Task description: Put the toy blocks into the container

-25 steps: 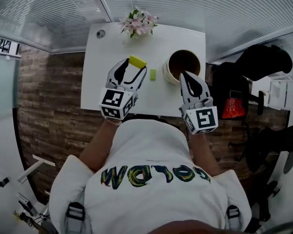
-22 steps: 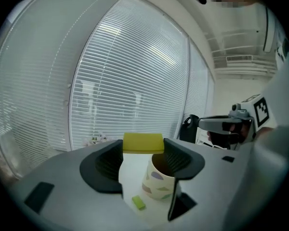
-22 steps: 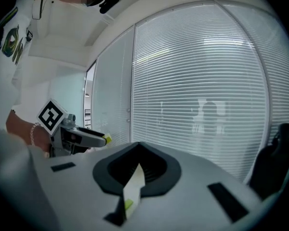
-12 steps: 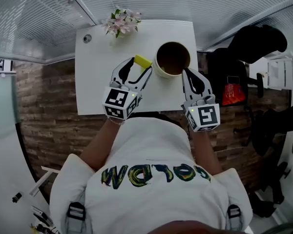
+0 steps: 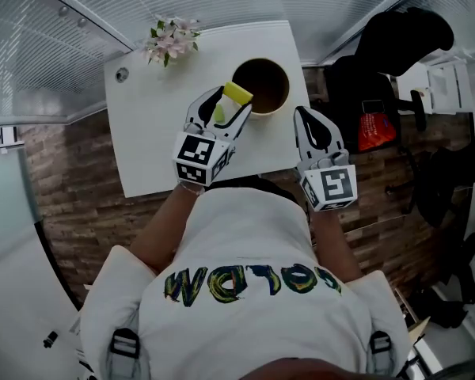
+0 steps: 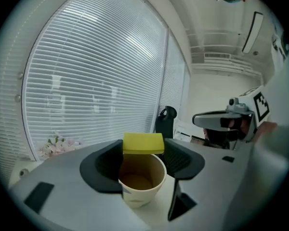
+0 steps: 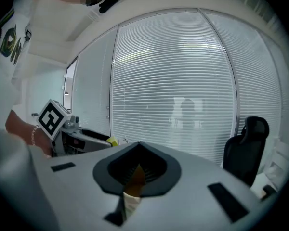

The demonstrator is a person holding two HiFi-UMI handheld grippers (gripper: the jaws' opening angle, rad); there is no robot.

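Observation:
My left gripper (image 5: 228, 101) is shut on a yellow block (image 5: 237, 93), held at the near left rim of the cream paper cup (image 5: 261, 81). In the left gripper view the yellow block (image 6: 143, 143) sits between the dark jaws of the left gripper (image 6: 143, 153), just above the cup (image 6: 137, 186), whose brown inside is in sight. A small green block (image 5: 218, 113) lies on the white table (image 5: 158, 133) below those jaws. My right gripper (image 5: 309, 121) is shut on nothing, just right of the cup. Through the slit of the right gripper (image 7: 135, 177) a strip of the cup (image 7: 130, 203) shows.
A bunch of pink flowers (image 5: 170, 38) stands at the table's far left corner, with a round grommet (image 5: 122, 74) near it. A black chair (image 5: 396, 38) and a red item (image 5: 372, 129) stand off the table's right edge. Window blinds lie beyond the table.
Both grippers moved toward the cup. The yellow block went from left of the cup to its rim. The green block now shows under the left jaws.

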